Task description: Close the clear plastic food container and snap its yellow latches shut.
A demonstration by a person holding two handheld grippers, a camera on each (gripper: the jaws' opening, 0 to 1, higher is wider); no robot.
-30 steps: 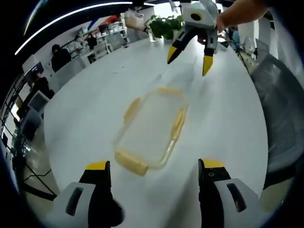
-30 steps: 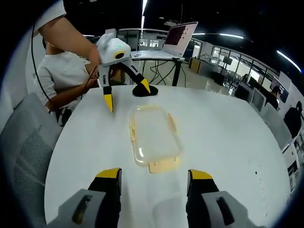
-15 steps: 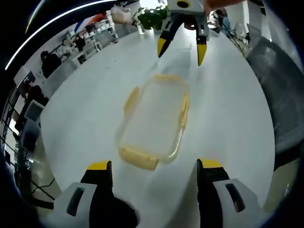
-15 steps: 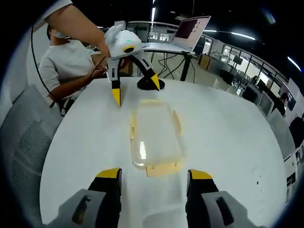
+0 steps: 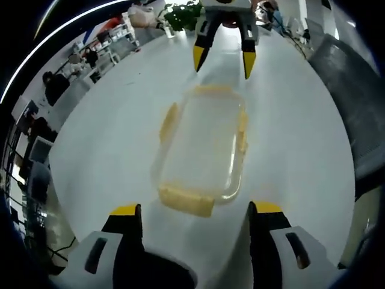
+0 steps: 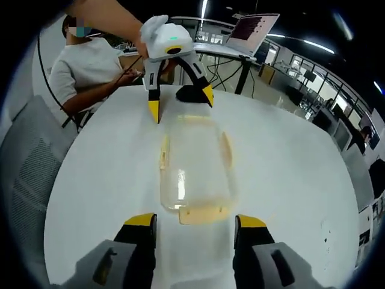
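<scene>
A clear plastic food container lies flat on the white round table. Its yellow latches flare outward on all sides, with one end latch just ahead of my left gripper, which is open. My right gripper is open too, and the opposite end latch lies right before it. Each gripper faces the other across the container: the right gripper hovers past the far short end in the left gripper view, the left gripper likewise in the right gripper view. Nothing is held.
A black round stand base sits on the table behind the left gripper, with a laptop raised above it. A seated person and a grey mesh chair border the table. A plant stands at the far edge.
Both grippers have drawn closer to the container and lined up at its two short ends. Both stay open; the container has not moved on the table.
</scene>
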